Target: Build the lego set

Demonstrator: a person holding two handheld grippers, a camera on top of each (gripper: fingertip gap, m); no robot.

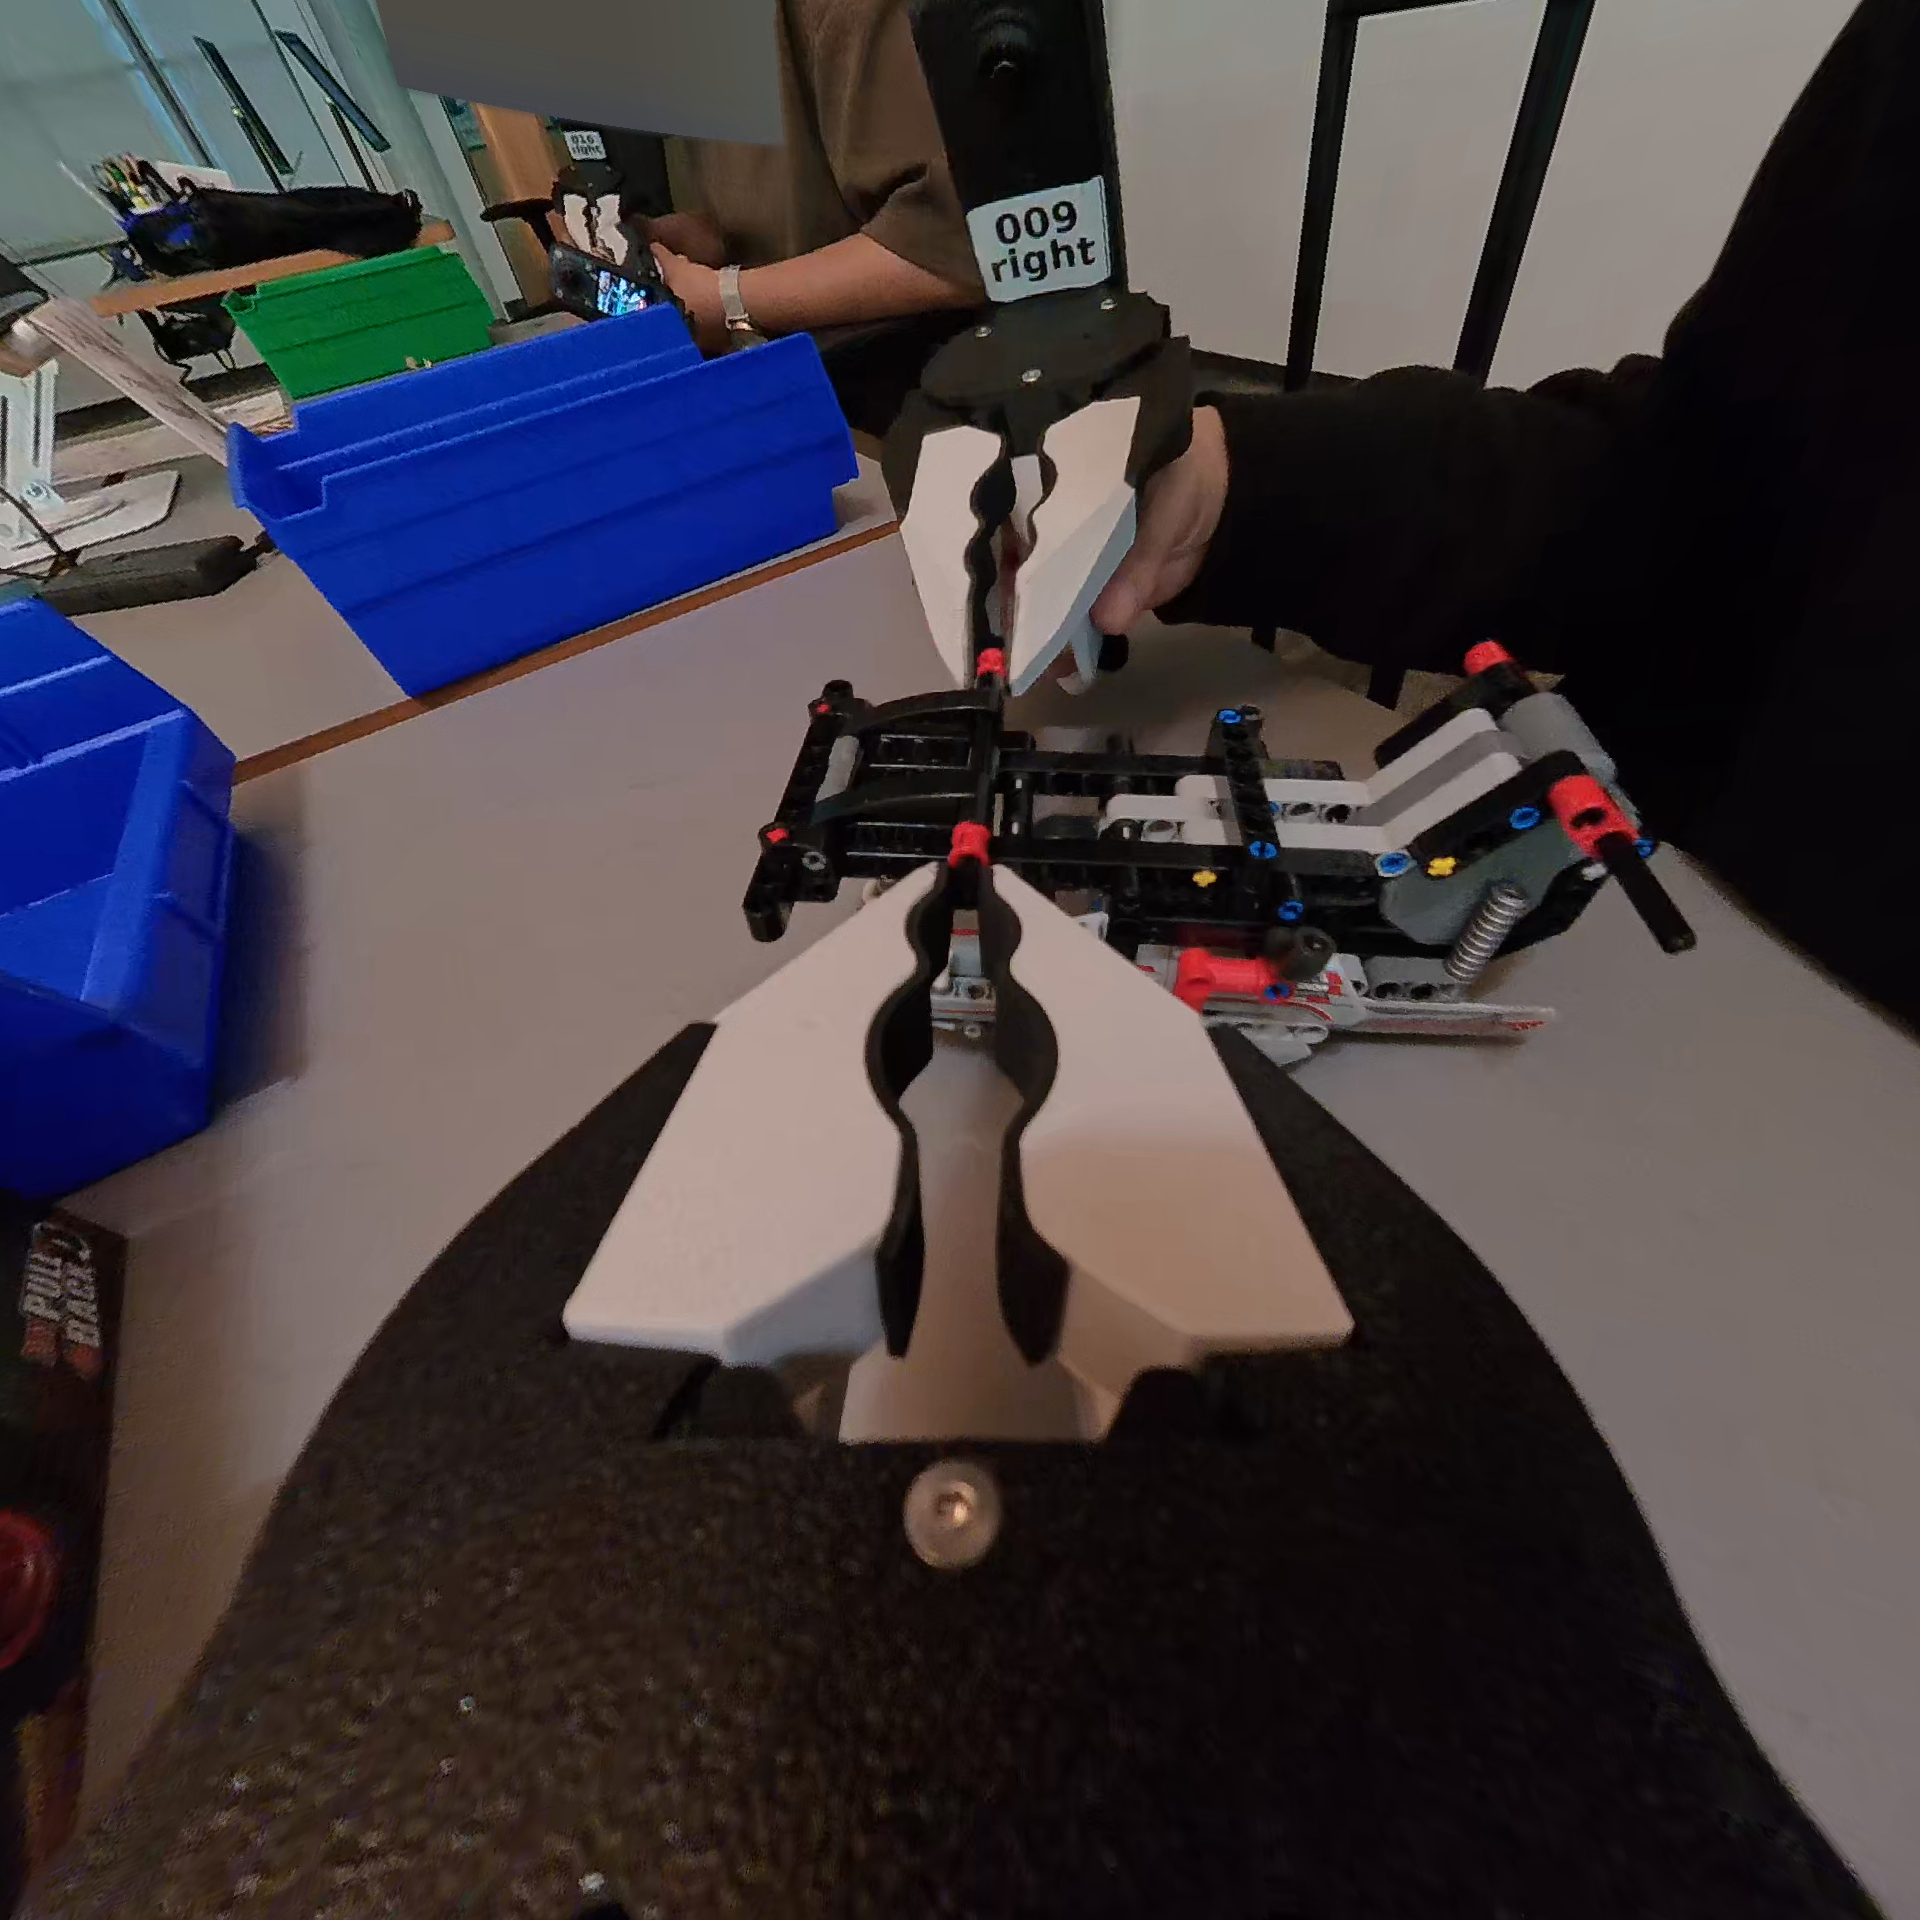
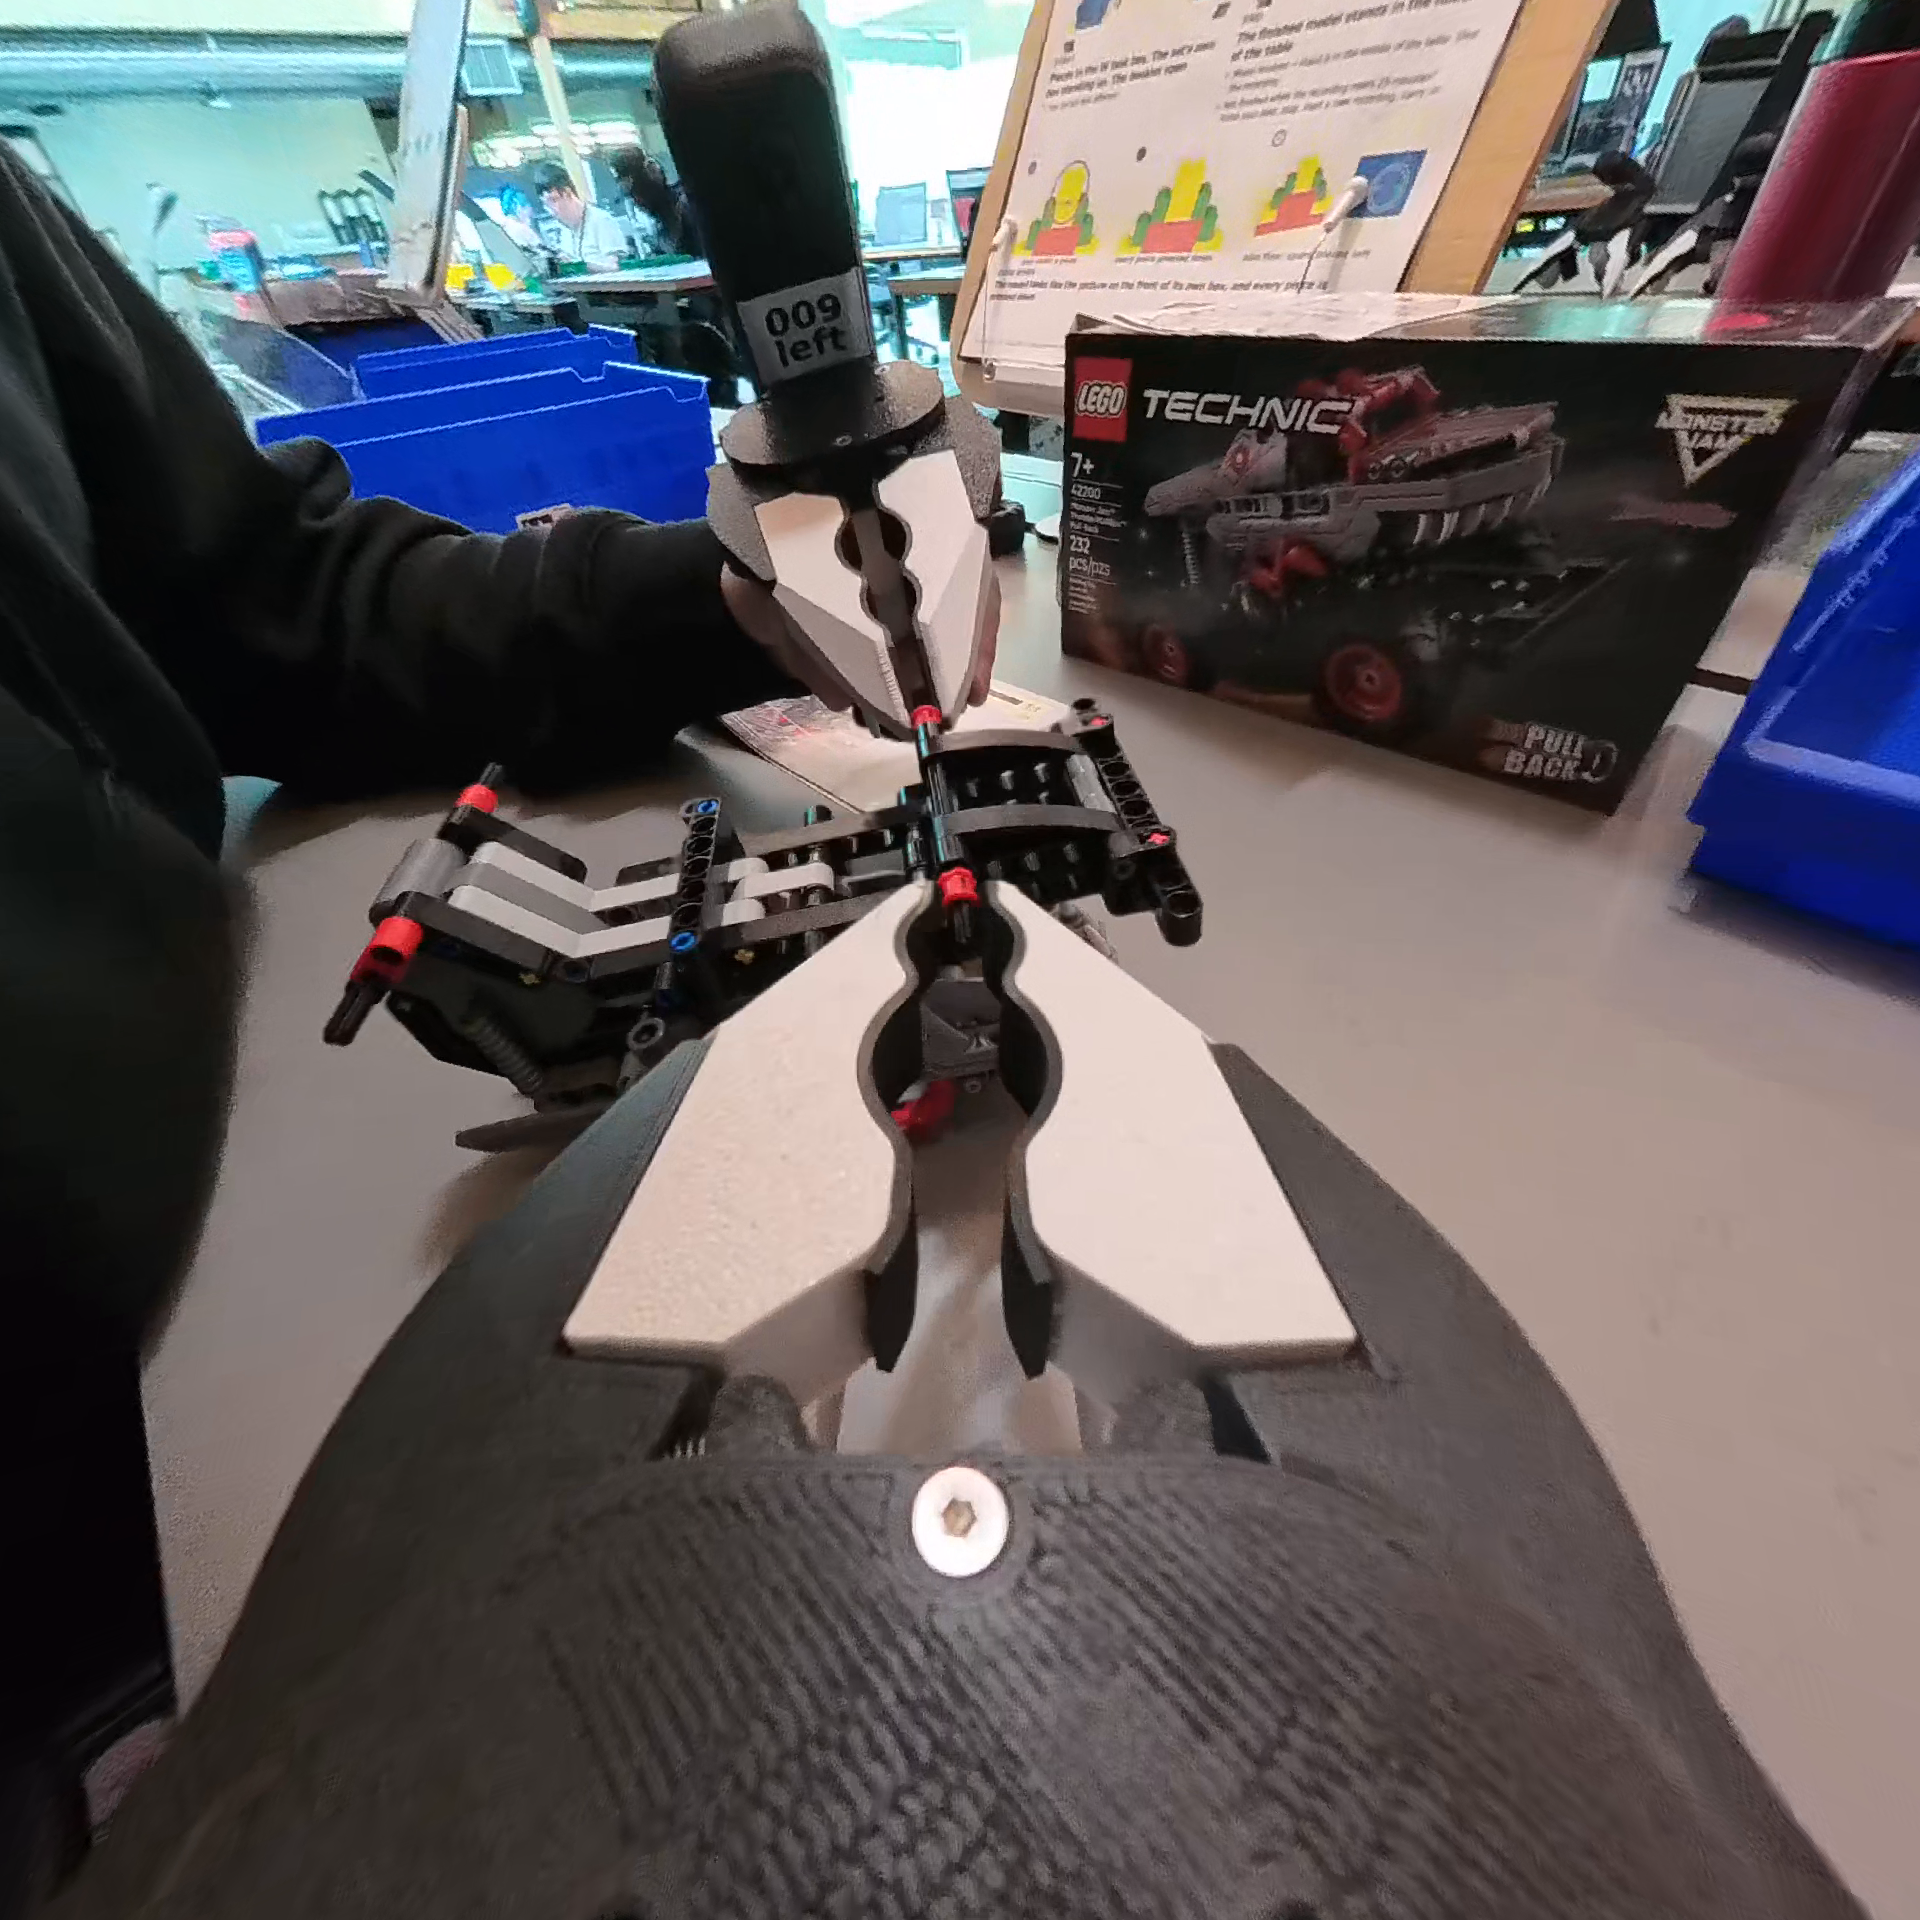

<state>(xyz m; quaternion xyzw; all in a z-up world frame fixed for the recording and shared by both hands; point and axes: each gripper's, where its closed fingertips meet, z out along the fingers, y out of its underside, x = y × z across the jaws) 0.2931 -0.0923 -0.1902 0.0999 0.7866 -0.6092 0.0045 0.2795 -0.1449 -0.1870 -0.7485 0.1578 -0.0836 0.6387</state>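
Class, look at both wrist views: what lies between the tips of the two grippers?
A black axle with red bushes, crossing the lego chassis, spans from left gripper to right gripper; both views show it.

The left gripper (image 1: 966, 878) and right gripper (image 2: 956, 904) face each other, tips nearly closed, each pinching one end of a thin rod (image 1: 982, 758). Dark-sleeved hands hold both handles.

Black tool (image 1: 966, 883) bodies, white fingers (image 1: 790, 1122), black sleeves (image 1: 1507, 520).

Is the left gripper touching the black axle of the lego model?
Touching. In the left wrist view, the left gripper closes on the black axle just below its red bush.
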